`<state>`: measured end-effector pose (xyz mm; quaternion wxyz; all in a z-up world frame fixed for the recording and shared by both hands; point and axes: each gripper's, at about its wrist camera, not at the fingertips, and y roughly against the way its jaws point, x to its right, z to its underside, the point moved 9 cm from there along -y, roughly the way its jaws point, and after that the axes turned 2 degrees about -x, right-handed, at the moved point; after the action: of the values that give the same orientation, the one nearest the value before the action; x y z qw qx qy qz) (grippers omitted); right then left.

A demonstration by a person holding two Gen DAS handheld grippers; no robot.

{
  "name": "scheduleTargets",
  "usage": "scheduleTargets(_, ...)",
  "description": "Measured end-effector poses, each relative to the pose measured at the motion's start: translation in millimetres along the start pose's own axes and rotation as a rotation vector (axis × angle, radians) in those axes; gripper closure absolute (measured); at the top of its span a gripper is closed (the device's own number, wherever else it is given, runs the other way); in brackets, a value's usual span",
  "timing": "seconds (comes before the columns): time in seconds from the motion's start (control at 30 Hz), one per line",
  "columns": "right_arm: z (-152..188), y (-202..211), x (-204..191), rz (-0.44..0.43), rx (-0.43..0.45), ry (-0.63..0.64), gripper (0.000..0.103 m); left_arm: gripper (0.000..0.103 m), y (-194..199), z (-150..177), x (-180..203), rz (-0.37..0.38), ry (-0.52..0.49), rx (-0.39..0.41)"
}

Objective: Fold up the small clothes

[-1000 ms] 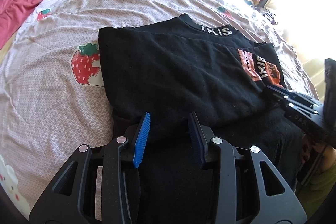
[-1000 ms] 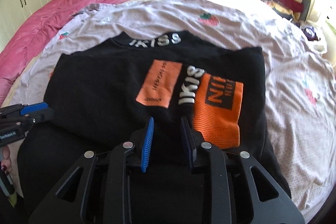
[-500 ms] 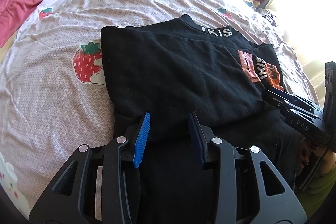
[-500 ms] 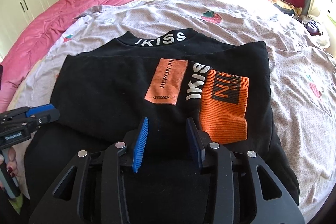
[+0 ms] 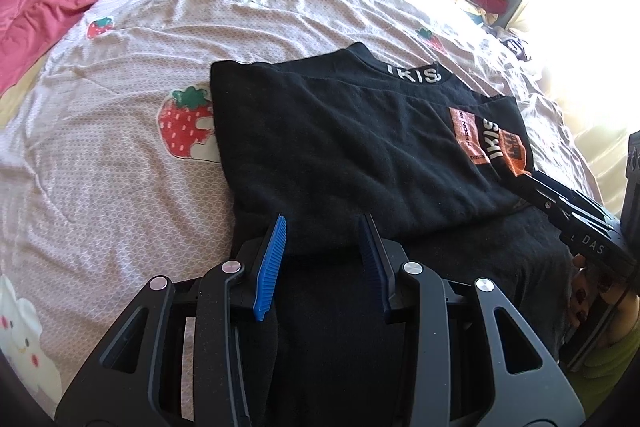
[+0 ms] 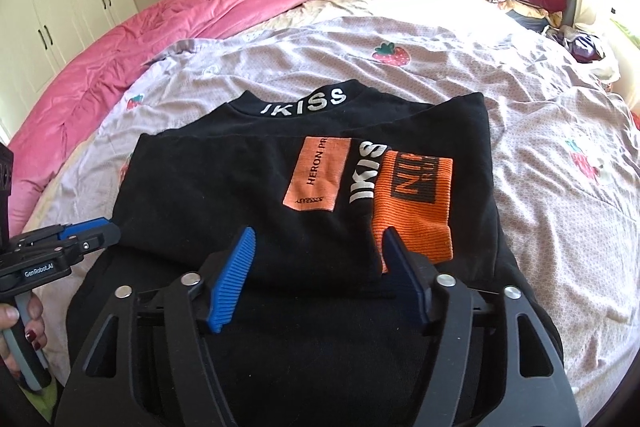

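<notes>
Left wrist view: left tool (image 5: 322, 259) sits part-spread over the folded black sweatshirt (image 5: 352, 147), which lies mid-bed (image 5: 120, 167) on the strawberry sheet; whether its pads pinch cloth, I cannot tell. Right tool (image 6: 316, 275) has just been opening, now spread wide, nothing gripped: the fold seems released, its hem just ahead.

Black sweatshirt (image 6: 224, 187): matt, soft fleecy cloth; ribbed orange knit cuff (image 6: 416, 211) just ahead of the right gripper (image 6: 316, 255) jaws, flat orange printed patch (image 6: 318, 173) beyond them. Both grippers: matt black plastic frames, blue ridged rubbery pads (image 5: 272, 263), shiny metal pins (image 5: 230, 267). Bedsheet (image 5: 112, 155) left of the left gripper (image 5: 324, 239) jaws: thin, wrinkled printed cloth. Pink quilt (image 6: 120, 47): plush.
</notes>
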<state>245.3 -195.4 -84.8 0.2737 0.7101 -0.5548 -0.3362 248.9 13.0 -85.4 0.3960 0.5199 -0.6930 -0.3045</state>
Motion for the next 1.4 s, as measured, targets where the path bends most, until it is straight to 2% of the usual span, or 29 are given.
scheduleTargets(0.23, -5, 14, 1, 0.007, 0.046, -0.018, 0.019, 0.069, 13, -1, -8, -0.019, 0.02, 0.025)
scheduleTargets(0.47, -5, 24, -2, 0.006, 0.067, -0.032, 0.016, 0.051, 30, -2, -15, -0.036, 0.031, 0.064)
scheduleTargets(0.57, -6, 30, -4, 0.006, 0.079, -0.027, 0.015, 0.047, 37, -2, -19, -0.039, 0.043, 0.08)
scheduleTargets(0.7, -6, 36, -8, 0.004, 0.093, -0.024, 0.013, 0.033, 47, -1, -21, -0.047, 0.051, 0.1)
scheduleTargets(0.8, -5, 41, -11, -0.001, 0.101, -0.022, 0.013, 0.03, 54, -1, -22, -0.057, 0.051, 0.118)
scheduleTargets(0.87, -5, 45, -14, -0.008, 0.108, -0.02, 0.012, 0.022, 59, -1, -23, -0.061, 0.054, 0.129)
scheduleTargets(1.03, -4, 55, -18, -0.009, 0.126, -0.014, 0.01, 0.019, 74, 0, -20, -0.067, 0.05, 0.163)
scheduleTargets(1.07, -4, 57, -19, -0.01, 0.129, -0.013, 0.01, 0.011, 76, 0, -20, -0.072, 0.048, 0.168)
scheduleTargets(1.1, -3, 58, -19, -0.011, 0.132, -0.014, 0.009, 0.01, 79, 0, -19, -0.077, 0.045, 0.176)
scheduleTargets(1.4, -1, 75, -17, 0.006, 0.153, -0.014, 0.007, 0.01, 85, 8, -9, -0.084, 0.025, 0.189)
